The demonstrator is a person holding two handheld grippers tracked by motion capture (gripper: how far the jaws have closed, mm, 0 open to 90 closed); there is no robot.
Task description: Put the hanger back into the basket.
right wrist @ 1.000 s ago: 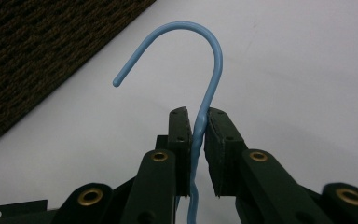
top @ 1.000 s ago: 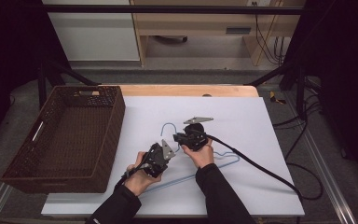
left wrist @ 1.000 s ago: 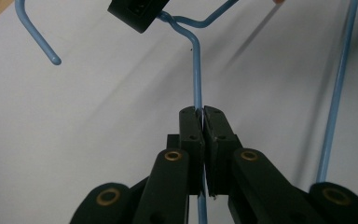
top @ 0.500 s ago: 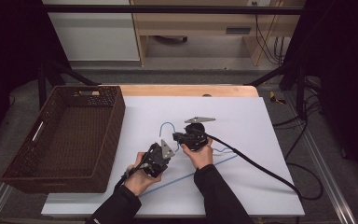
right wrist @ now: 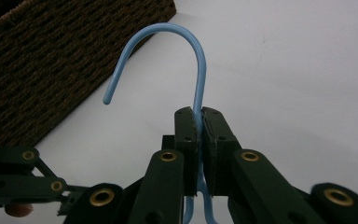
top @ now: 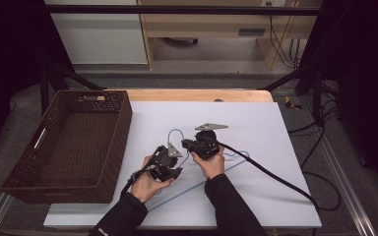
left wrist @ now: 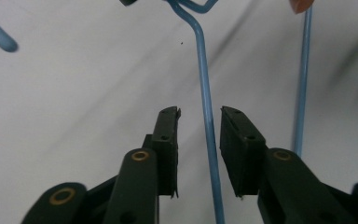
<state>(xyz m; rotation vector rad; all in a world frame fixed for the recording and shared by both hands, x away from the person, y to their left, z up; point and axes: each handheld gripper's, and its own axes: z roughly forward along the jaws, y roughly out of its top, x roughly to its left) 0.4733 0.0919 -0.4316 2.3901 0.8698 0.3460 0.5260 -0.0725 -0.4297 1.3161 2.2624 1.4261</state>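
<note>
Where the white table (top: 275, 147) ends, grey floor (top: 202, 79) (cables (top: 320, 128) trailing) begins.

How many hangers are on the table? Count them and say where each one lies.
1. The blue hanger lies on the white table, right of the basket. The right gripper clamps its neck; the left gripper straddles one wire, open.

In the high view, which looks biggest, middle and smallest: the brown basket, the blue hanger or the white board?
1. White rectangular board
2. Brown woven wicker basket
3. Blue wire hanger, thin and partly hidden by the hands
</note>
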